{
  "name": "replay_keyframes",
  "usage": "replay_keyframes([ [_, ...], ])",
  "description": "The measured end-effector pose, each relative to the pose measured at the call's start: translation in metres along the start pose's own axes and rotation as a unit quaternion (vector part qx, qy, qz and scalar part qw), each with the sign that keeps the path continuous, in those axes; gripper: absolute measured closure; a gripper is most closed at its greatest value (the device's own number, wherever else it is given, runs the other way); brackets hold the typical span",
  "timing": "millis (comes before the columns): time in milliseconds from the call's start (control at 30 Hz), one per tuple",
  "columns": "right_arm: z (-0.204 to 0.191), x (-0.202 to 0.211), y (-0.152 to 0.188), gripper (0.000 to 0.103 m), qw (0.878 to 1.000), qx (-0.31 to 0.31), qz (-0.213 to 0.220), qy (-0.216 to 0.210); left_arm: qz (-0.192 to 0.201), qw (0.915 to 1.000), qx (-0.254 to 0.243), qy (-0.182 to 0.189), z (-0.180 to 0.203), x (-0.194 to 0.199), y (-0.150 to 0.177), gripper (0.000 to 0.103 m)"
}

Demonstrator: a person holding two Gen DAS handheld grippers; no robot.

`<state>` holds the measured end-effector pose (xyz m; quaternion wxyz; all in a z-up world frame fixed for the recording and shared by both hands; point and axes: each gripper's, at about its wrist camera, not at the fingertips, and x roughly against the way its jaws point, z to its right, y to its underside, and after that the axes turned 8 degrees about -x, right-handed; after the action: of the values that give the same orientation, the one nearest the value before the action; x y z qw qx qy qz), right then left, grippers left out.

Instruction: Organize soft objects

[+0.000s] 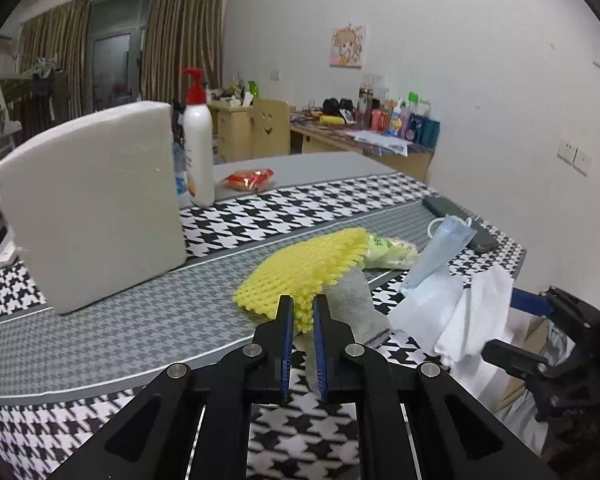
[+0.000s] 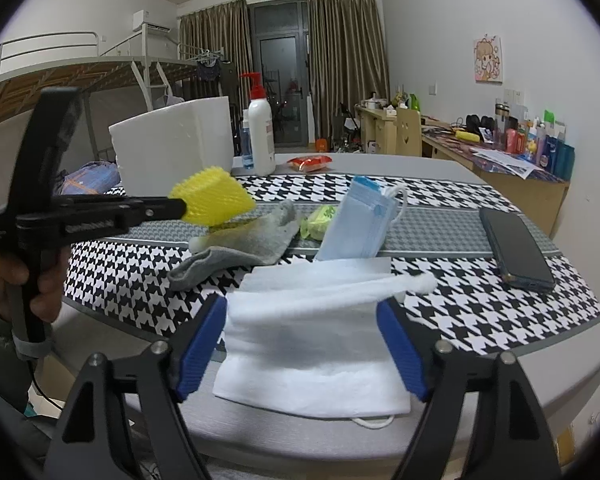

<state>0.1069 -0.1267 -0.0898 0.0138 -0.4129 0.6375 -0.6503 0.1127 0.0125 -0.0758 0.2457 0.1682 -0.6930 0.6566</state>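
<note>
A: Can you read any words?

B: No. The bottle (image 2: 261, 136) has a label, but it is too blurry to read.

A: How many soft things are there?

B: From the left: one white foam block (image 1: 92, 208), one yellow net (image 1: 304, 270), one gray sock (image 2: 236, 246), one blue mask (image 2: 358, 222) and one white cloth (image 2: 316, 344). There is also one phone (image 2: 516, 248).

A: Where is the net?

B: The left gripper (image 1: 300, 308) is squeezed shut on its near edge and holds it up, above the sock.

A: And the other one?

B: The right gripper (image 2: 306, 322) is wide open. The cloth lies between its blue pads (image 2: 202, 342), maybe just touching them.
</note>
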Motion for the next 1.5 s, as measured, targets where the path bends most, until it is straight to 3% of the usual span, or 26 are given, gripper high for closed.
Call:
replay_keyframes([
  [233, -0.002, 0.002, 0.002, 0.022, 1.000, -0.004, -0.003, 0.005, -0.009, 0.9999, -0.006, -0.011, -0.006, 0.027, 0.022, 0.091],
  [300, -0.003, 0.001, 0.003, 0.022, 1.000, -0.004, -0.005, 0.006, -0.016, 0.9998, 0.001, -0.010, -0.009, 0.032, 0.029, 0.077],
  [367, -0.005, 0.002, 0.004, 0.022, 1.000, -0.003, -0.006, 0.007, -0.015, 0.9998, 0.007, -0.010, -0.009, 0.036, 0.034, 0.034],
  [433, -0.007, 0.003, 0.004, 0.022, 1.000, -0.002, -0.005, 0.006, -0.003, 0.9999, 0.004, -0.015, -0.007, 0.043, 0.037, 0.024],
  [667, -0.010, 0.003, 0.002, 0.021, 1.000, -0.004, -0.003, 0.000, -0.030, 0.9990, 0.033, 0.006, 0.001, 0.021, 0.027, 0.024],
  [933, -0.013, 0.005, -0.002, 0.021, 1.000, 0.002, -0.001, -0.010, -0.084, 0.9947, 0.060, -0.002, 0.007, -0.022, 0.026, 0.024],
  [1033, -0.017, -0.005, 0.002, 0.021, 1.000, 0.016, -0.015, -0.006, -0.106, 0.9924, 0.061, -0.010, 0.007, -0.033, 0.031, 0.040],
  [1167, -0.015, -0.017, 0.008, 0.021, 0.999, 0.012, -0.035, -0.004, -0.106, 0.9929, 0.045, -0.029, 0.009, -0.032, 0.033, 0.055],
  [1400, -0.029, -0.023, 0.010, 0.022, 0.998, 0.044, -0.041, 0.017, -0.097, 0.9934, 0.048, -0.038, 0.004, -0.024, 0.040, 0.070],
  [1500, -0.035, -0.031, 0.011, 0.037, 0.996, 0.055, -0.061, 0.021, -0.092, 0.9935, 0.056, -0.036, 0.000, -0.018, 0.042, 0.075],
])
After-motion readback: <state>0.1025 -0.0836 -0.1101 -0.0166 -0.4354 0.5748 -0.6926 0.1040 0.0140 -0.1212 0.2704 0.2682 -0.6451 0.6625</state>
